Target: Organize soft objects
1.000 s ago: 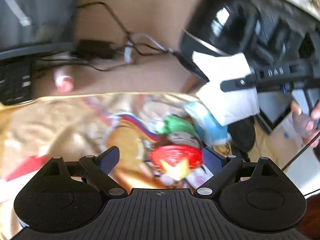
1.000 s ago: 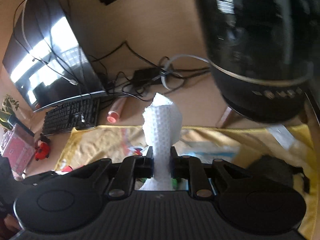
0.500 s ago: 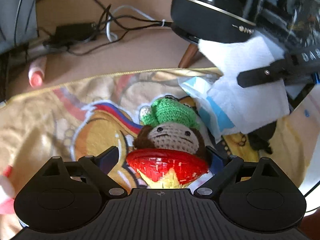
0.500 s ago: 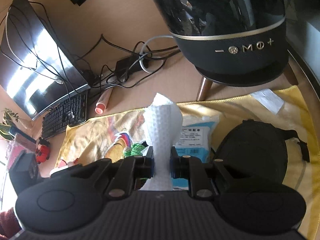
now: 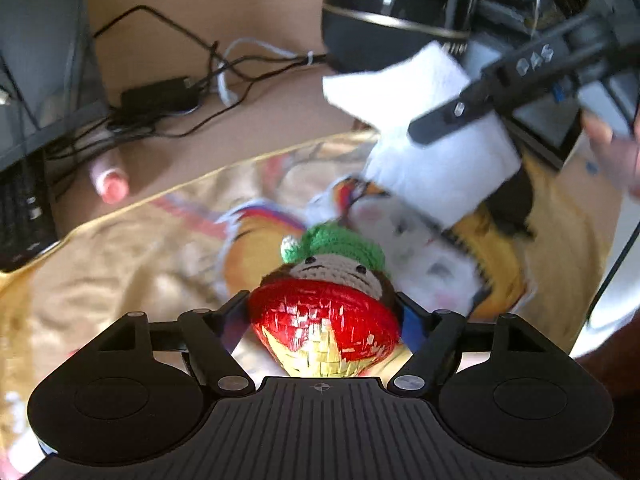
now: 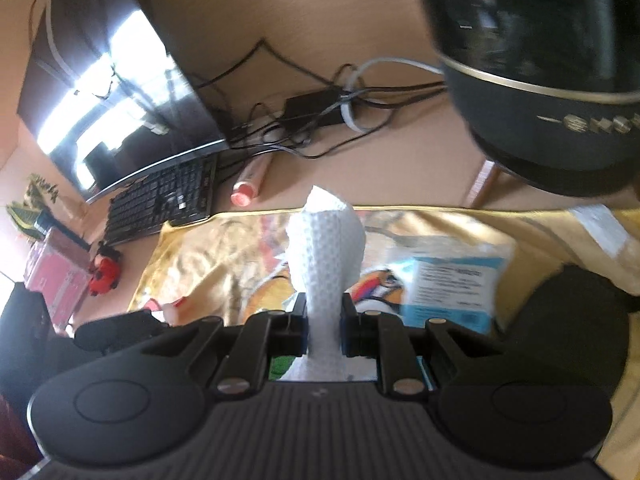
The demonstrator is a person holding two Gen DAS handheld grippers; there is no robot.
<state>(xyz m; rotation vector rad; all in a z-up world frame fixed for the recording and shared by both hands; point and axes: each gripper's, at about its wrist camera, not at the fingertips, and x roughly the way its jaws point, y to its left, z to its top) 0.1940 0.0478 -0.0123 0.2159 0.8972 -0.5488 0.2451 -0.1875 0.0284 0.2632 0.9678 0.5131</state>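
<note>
A crocheted doll (image 5: 328, 276) with a green hat and a red and yellow body sits between the fingers of my left gripper (image 5: 320, 316), which is shut on its sides above the yellow cartoon-print cloth (image 5: 120, 272). My right gripper (image 6: 324, 320) is shut on a white paper towel (image 6: 326, 256) that stands up between the fingers. In the left wrist view, that paper towel (image 5: 432, 148) hangs at the upper right in the right gripper (image 5: 460, 114). A blue tissue pack (image 6: 452, 284) and a black round pouch (image 6: 576, 320) lie on the cloth (image 6: 208, 248).
A large black speaker (image 6: 540, 80) on wooden legs stands behind the cloth. Tangled cables with a power brick (image 6: 316, 104), a pink tube (image 6: 248, 188), a keyboard (image 6: 160, 200) and a monitor (image 6: 112, 92) are at the back left. A small red toy (image 6: 104, 276) sits left of the cloth.
The left gripper's fingers have closed in on the doll, which now fills the gap between them. The right gripper has shifted over the cloth, still holding the paper towel.
</note>
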